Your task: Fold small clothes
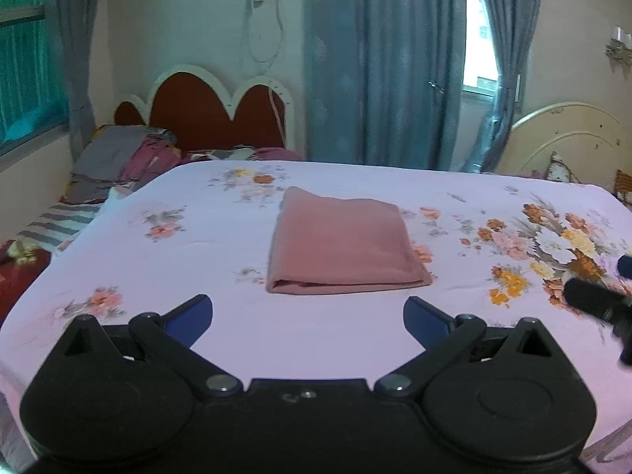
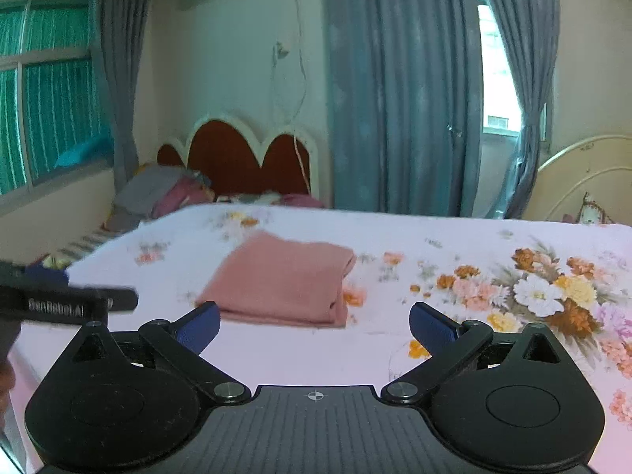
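Floral sheet [image 1: 166, 276] covers the bed on which the work is done, with curtains [image 1: 375, 79] and a scalloped headboard [image 1: 213, 114] behind. A pink cloth [image 1: 339, 245] lies folded into a neat rectangle, just ahead of the left gripper [image 1: 308, 316], centred between its fingers [image 1: 193, 312] and clear of them. From the right gripper [image 2: 314, 326] the cloth sits ahead and toward its left finger [image 2: 199, 326]. Both grippers stand wide open and hold nothing — no pad touches fabric. The fold looks finished, so the step in hand seems to be letting go and drawing clear. Doing it well likely means lifting away with fingers spread, so no pad snags the near edge, and leaving the layers square — a nudge from the side would skew them.
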